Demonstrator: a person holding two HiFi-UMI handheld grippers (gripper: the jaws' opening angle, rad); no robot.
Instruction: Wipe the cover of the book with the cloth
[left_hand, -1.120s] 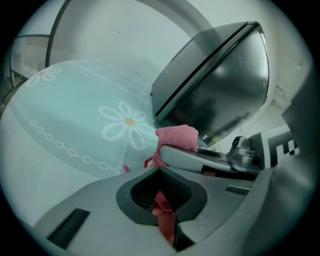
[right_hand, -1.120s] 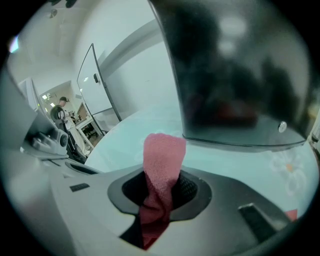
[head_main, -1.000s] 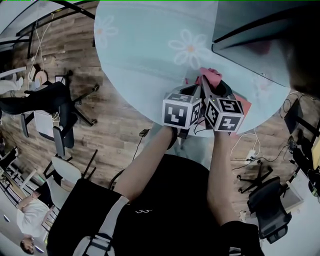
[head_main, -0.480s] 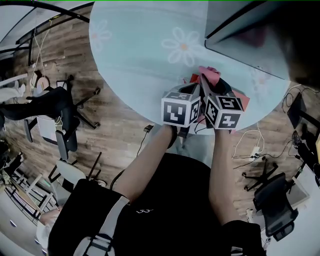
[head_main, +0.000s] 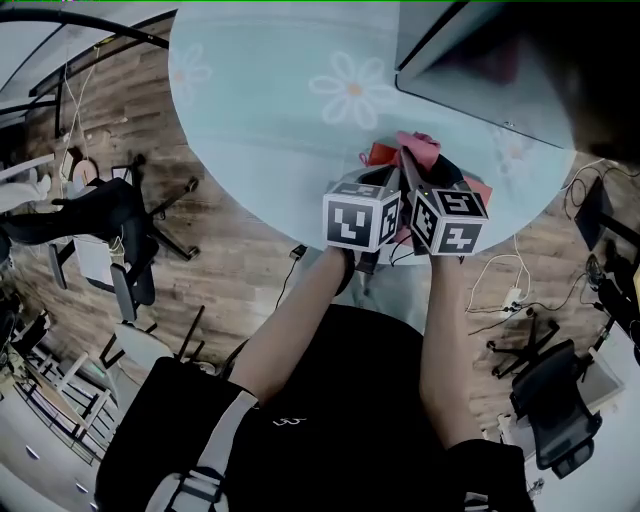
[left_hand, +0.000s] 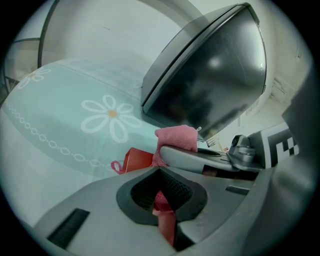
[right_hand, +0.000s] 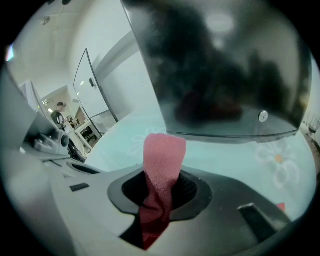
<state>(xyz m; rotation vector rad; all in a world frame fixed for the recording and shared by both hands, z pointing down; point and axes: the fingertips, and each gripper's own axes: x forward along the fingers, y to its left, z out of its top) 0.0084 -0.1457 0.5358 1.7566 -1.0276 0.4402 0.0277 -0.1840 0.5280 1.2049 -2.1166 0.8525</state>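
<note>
A red book (head_main: 380, 155) lies near the front edge of the round table (head_main: 270, 100), mostly hidden under both grippers. In the left gripper view its corner (left_hand: 137, 160) shows with a small pink loop beside it. My left gripper (head_main: 384, 182) is shut, and a thin red edge of the book sits between its jaws (left_hand: 162, 202). The pink cloth (head_main: 418, 148) sticks up from my right gripper (head_main: 428, 172), which is shut on it (right_hand: 159, 200). The cloth (right_hand: 162, 160) stands upright over the book. The two grippers touch side by side.
A large dark grey slanted panel (head_main: 470, 70) stands on the table just beyond the grippers (right_hand: 220, 75). The tablecloth is pale blue with white daisies (head_main: 350, 90). Office chairs (head_main: 110, 215) and cables (head_main: 505, 295) are on the wooden floor around the table.
The head view has drifted, so the table sits a little further left and higher. Both grippers stay together over the book with the same holds.
</note>
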